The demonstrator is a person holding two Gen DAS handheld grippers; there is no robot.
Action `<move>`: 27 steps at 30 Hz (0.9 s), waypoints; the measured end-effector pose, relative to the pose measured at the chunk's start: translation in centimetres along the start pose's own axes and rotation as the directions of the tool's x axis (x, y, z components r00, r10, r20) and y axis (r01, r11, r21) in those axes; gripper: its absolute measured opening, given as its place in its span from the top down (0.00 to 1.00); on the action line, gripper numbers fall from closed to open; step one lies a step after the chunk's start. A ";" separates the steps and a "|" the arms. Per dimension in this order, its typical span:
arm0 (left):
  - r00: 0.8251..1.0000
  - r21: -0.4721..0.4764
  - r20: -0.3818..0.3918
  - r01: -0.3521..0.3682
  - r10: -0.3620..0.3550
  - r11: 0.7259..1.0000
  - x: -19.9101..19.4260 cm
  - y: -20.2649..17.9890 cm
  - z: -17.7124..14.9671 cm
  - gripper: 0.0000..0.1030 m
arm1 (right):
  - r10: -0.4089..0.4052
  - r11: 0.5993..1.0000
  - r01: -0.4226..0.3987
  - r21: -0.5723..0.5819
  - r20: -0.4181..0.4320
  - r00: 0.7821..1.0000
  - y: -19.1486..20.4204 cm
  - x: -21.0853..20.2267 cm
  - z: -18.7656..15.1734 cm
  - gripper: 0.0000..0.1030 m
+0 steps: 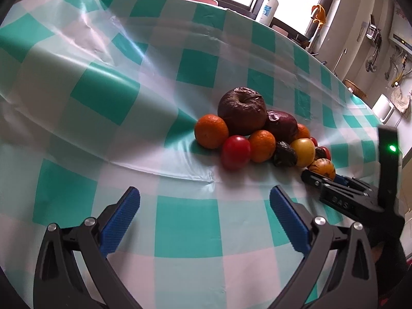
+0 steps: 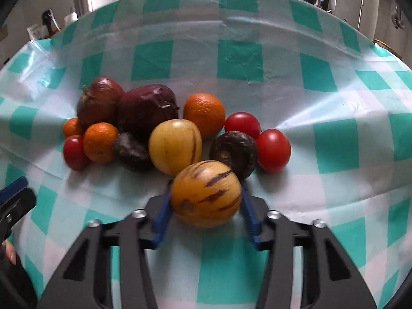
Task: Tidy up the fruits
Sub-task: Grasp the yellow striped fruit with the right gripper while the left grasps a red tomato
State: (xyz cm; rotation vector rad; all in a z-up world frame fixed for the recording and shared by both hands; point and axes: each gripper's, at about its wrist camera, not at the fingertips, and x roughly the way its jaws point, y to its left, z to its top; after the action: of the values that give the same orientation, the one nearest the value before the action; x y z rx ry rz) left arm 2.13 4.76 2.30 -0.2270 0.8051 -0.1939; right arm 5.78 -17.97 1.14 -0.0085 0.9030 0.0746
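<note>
1. Desk (image 2: 239, 59): covered with a glossy teal-and-white checked sheet that is creased and rippled around the fruit. Risk: round fruit may roll on the slick surface, and a claw dragged low may catch a crease and shift the whole pile.
2. Fruit pile (image 2: 146, 108): a tight cluster near the desk centre. It includes two large wrinkled dark-red fruits, several oranges, red tomatoes, two small shrivelled dark fruits and a second yellow melon. Most pieces touch. Risk: pulling one piece may dislodge its neighbours.
3. Left claw (image 1: 204, 213): fingers spread wide, holding nothing, set in front of the pile and apart from it. Risk: low at present; a collision with the right claw is possible if both reach into the same area.
4. Right claw (image 2: 206, 202): blue pads are closed against both sides of the striped melon.
5. Striped melon (image 2: 206, 193): yellow-orange, smooth, with dark purple streaks; at the front edge of the pile, touching or just beside a dark shrivelled fruit (image 2: 234, 153). Risk: the smooth rounded skin may slip from the pads; excess pressure may bruise it.
</note>
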 end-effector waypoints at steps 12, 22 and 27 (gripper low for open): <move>1.000 -0.004 -0.025 -0.001 0.001 1.000 0.6 -0.2 0.0 0.02 | 0.238 0.944 -0.261 0.201 0.133 0.962 -3.6 -3.3 -2.9 0.55; 0.992 0.080 -0.097 -0.070 0.077 0.994 4.6 -3.5 1.7 0.35 | 0.268 0.933 -0.288 0.213 0.118 0.956 -3.4 -2.9 -2.7 0.55; 0.988 0.104 -0.099 -0.112 0.122 0.988 6.5 -4.2 3.1 0.38 | 0.275 0.933 -0.293 0.209 0.109 0.955 -3.2 -2.6 -2.5 0.55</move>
State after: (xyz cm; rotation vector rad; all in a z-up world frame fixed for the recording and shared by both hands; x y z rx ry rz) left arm 8.44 -0.59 1.05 -0.0770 0.9081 -0.1350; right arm 2.38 -21.47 1.57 0.3342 0.8250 0.2420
